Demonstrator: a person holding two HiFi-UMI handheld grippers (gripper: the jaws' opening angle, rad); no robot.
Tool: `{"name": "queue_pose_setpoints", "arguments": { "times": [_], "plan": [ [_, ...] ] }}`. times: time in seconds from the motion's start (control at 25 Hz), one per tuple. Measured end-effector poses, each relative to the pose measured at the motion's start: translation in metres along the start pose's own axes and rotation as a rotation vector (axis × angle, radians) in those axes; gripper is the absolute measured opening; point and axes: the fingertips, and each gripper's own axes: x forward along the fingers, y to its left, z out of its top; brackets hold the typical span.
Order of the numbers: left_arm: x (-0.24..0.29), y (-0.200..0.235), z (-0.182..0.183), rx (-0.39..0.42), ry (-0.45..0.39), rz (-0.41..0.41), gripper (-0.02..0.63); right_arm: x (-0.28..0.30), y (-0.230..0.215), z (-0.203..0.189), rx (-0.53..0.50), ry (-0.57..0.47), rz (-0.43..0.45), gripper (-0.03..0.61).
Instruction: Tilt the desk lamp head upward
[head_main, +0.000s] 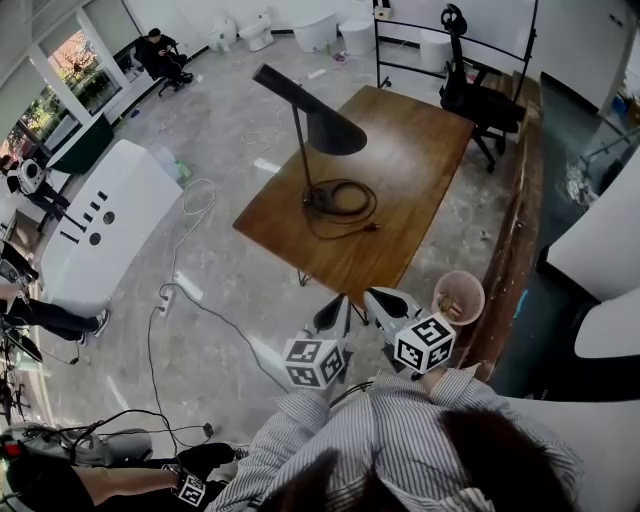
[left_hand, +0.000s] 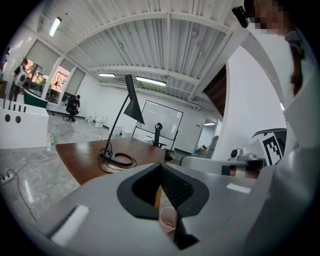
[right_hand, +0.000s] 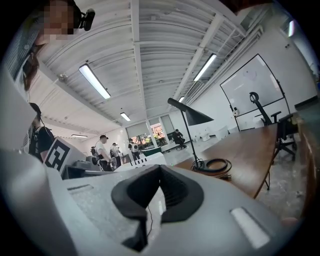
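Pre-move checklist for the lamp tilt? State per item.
1. Desk lamp stands upright on the wooden table: ok.
2. Lamp head unobstructed, nothing on or against it: ok. It angles down toward the tabletop and has not yet been tilted up.
3. Left gripper free: ok, jaws shut on nothing.
4. Right gripper free: ok, jaws shut on nothing.
5. Grippers near the lamp head: not ok. Both are held close to the person's chest, short of the table's near corner.
6. Cable away from the lamp head: ok, coiled on the table at the lamp's foot.
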Motion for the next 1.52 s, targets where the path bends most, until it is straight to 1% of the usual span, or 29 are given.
{"name": "queue_pose_setpoints", "arguments": {
  "times": [0.08,0.2,0.28,0.4,0.52,0.6,0.8,0.96,1.12,1.2,1.4,1.52],
  "plan": [
    [0.003,-0.003,0.004,0.012,-0.010,-0.020,0.003,-0.001,-0.002,0.002,-0.016,-0.006,0.005,0.002],
    [0.006,0.000,0.007,0.026,-0.023,-0.012,0.003,-0.002,-0.003,0.003,-0.021,-0.013,0.027,0.002],
    [0.008,0.003,0.006,0.020,-0.034,-0.007,0.003,-0.002,-0.007,-0.002,-0.029,0.003,0.033,0.002],
    [0.017,0.009,0.004,0.013,-0.035,0.001,0.003,0.002,-0.017,-0.010,-0.049,0.031,0.029,0.002],
    [0.027,0.022,0.007,0.000,-0.031,0.007,0.003,0.014,-0.026,-0.009,-0.060,0.038,0.023,0.002],
    [0.035,0.030,0.011,0.007,-0.030,0.008,0.003,0.024,-0.032,-0.006,-0.061,0.036,0.013,0.003],
    [0.059,0.065,0.031,0.043,-0.019,0.016,0.003,0.063,-0.049,-0.001,-0.048,0.043,-0.001,0.002],
    [0.079,0.102,0.055,0.089,-0.001,0.002,0.003,0.108,-0.063,0.015,-0.040,0.024,-0.027,0.003],
    [0.097,0.135,0.077,0.108,0.013,-0.014,0.003,0.149,-0.075,0.029,-0.040,0.008,-0.059,0.003],
    [0.106,0.151,0.085,0.112,0.014,-0.020,0.003,0.170,-0.080,0.033,-0.060,0.012,-0.078,0.003],
    [0.129,0.180,0.096,0.145,0.022,-0.043,0.003,0.216,-0.093,0.039,-0.194,0.050,-0.107,0.003],
    [0.140,0.192,0.100,0.156,0.027,-0.055,0.003,0.241,-0.105,0.041,-0.245,0.070,-0.118,0.003]
  ]
}}
